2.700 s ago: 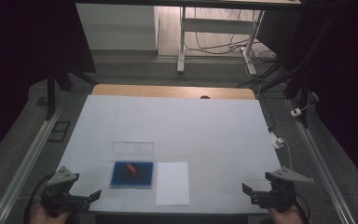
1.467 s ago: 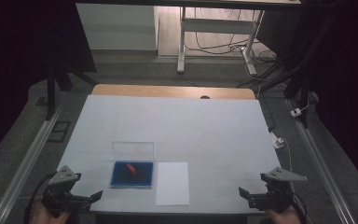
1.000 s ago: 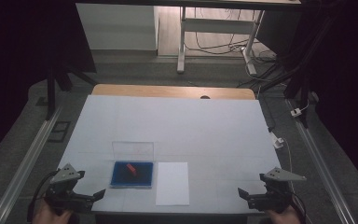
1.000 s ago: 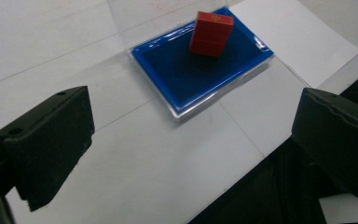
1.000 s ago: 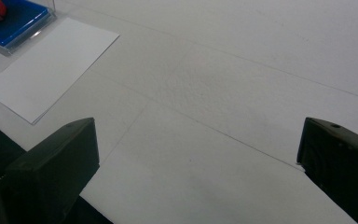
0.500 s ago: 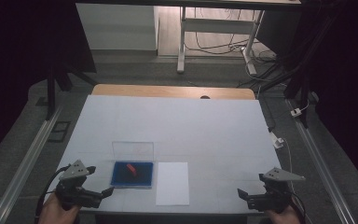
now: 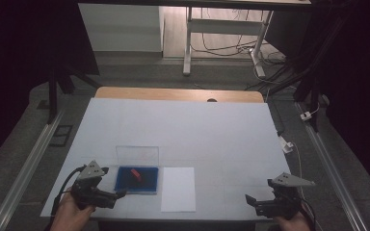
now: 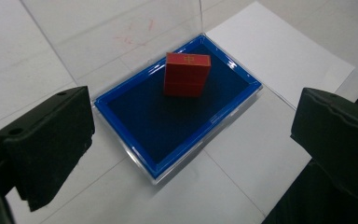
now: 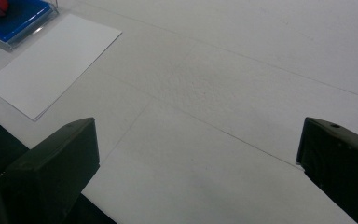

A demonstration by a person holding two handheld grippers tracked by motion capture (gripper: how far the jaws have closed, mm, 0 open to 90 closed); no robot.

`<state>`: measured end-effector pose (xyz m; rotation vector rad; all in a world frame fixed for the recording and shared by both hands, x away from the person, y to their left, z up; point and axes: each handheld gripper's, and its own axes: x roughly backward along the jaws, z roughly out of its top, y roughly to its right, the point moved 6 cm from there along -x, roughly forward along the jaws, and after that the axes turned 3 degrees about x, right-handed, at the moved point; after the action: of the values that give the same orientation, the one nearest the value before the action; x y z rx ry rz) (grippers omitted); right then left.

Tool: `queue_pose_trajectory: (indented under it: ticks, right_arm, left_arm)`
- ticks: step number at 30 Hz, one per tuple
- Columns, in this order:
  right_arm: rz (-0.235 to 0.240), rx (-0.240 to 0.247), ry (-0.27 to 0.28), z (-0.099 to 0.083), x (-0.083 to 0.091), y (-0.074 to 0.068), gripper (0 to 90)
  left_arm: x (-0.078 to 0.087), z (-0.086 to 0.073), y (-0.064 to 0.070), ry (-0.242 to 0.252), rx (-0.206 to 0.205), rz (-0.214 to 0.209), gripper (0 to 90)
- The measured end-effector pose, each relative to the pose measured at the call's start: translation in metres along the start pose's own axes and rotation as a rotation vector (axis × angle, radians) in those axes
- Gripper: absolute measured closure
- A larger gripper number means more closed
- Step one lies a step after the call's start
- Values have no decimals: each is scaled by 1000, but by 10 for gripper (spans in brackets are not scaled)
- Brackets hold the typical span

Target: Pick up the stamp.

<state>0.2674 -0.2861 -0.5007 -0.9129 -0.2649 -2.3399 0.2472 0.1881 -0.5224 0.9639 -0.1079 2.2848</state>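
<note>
Your left gripper is wide open just before the blue tray where the red block stands, and your right gripper is wide open over bare table.

Dim, dark-edged high view around an evenly lit white table; sharp gripper views, blurred near fingers

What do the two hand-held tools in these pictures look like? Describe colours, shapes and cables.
The left tool and right tool are black, each topped by a grey three-cornered plate. Each has two blocky matt black jaws with small holes near their tips. A dark cable trails from the left tool.
</note>
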Motion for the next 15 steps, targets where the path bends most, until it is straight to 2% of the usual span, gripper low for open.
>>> queue_pose_trajectory:
  ticks: [8, 15]
  right_arm:
    - [1, 5, -3, 0, 0, 0, 0]
    - [2, 6, -3, 0, 0, 0, 0]
  left_arm:
    - [-17, 5, 0, -48, -5, 5, 0]
    - [-27, 13, 0, -56, -2, 9, 0]
